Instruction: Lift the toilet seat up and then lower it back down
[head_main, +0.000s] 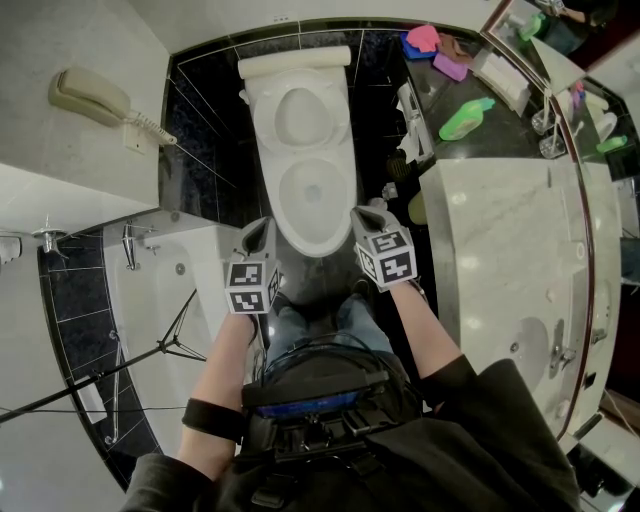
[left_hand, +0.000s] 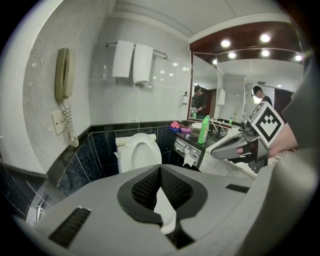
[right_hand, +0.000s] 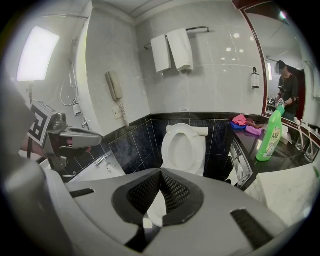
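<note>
The white plastic oval toilet seat (head_main: 263, 118) stands raised, leaning back toward the white cistern (head_main: 295, 62), with the white ceramic bowl (head_main: 316, 240) open beneath it; the lift looks done and the lowering is not yet begun.

The left gripper (head_main: 262, 227) hangs beside the bowl's front left, its jaws closed together on nothing; the right gripper (head_main: 372, 210) hangs at the front right, jaws likewise closed and empty; only the bowl beyond shows through the slit between each pair; neither appears to touch the toilet.

The seat is probably light, rigid and hinged at the back, so it should swing rather than flex; its glossy surface is likely to be slippery against the pads. The best hold is probably the free edge, now at the top of the ring and farthest from the hinge, pinched across its thin rim or hooked from behind. Let go early and it may fall and slam on the ceramic; it wants guiding all the way down.
</note>
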